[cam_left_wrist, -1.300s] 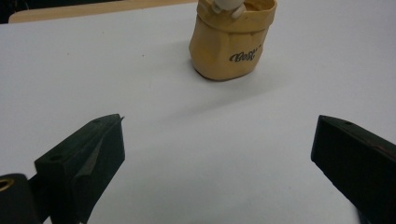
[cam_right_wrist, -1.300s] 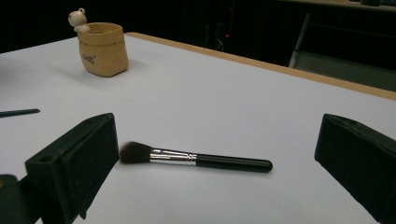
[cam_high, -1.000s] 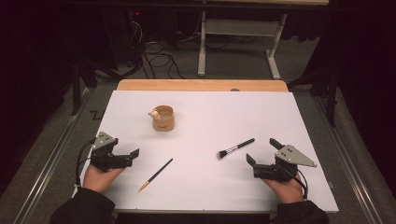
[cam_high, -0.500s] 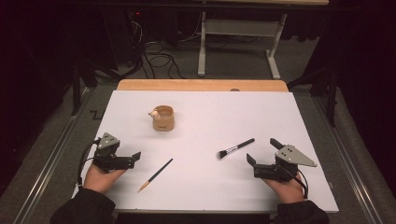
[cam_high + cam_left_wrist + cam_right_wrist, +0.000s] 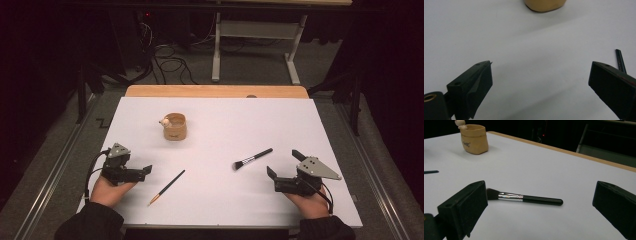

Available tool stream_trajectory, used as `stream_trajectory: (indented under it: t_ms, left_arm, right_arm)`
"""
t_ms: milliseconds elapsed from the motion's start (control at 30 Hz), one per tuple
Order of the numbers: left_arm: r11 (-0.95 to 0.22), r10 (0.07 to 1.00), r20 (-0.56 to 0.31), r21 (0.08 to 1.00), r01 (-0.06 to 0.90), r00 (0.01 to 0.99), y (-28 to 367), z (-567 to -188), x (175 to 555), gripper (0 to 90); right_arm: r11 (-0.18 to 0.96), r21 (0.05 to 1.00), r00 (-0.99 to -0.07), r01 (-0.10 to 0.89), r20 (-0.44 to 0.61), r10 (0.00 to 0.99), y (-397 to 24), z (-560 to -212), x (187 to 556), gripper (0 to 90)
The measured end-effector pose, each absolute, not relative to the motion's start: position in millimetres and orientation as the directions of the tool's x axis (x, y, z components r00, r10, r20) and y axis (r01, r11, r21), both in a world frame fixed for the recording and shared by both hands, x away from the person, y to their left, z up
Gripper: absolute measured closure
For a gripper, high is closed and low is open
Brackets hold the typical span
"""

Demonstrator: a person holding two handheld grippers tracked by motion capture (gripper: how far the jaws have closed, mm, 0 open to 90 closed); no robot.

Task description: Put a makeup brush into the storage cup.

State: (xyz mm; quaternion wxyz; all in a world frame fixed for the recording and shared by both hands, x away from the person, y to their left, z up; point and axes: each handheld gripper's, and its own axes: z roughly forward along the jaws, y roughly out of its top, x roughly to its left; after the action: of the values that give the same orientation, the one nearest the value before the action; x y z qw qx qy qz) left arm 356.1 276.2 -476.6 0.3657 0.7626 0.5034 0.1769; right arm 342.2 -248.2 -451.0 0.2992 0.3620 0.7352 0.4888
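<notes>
across the middle of the high view a white table point(image 5: 220, 200) is being shown, with a strip of bare wood running along its far edge and dark floor surrounding it. nothing is being held by either tool at this moment.

at the near left corner the left gripper point(image 5: 142, 172) is being held low over the white surface by a hand point(image 5: 106, 189) coming in from the bottom edge; its jaws are being kept spread wide, pointed toward the table's middle, and nothing is lying between them. in the left gripper view, bare white surface is being seen in the gap.

at the near right the right gripper point(image 5: 271, 179) is being held by the other hand point(image 5: 311, 202), its jaws likewise being kept wide apart and released.

toward the far left of the table a small tan cup point(image 5: 175, 126) is standing upright, with a little pale figure perched on its rim, well apart from both grippers.

near the right gripper a makeup brush point(image 5: 252, 158) with a black handle and silver ferrule is lying flat, bristles toward the near side; in the right gripper view it is being framed just beyond the open jaws, untouched.

just beside the left gripper, on its inner side, a thin dark pencil point(image 5: 166, 187) is lying flat and slantwise, its light tip pointing toward the near edge.
</notes>
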Motion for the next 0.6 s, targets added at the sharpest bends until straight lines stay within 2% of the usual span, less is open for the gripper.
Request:
stream_trajectory:
  t_ms: [600]
  left_arm:
    - [-0.253,0.892,-0.094,0.705,0.662,0.442,268,-464,357,8.2]
  right_arm:
    - [0.217,0.949,-0.555,0.230,-0.056,0.830,-250,-448,340,0.4]
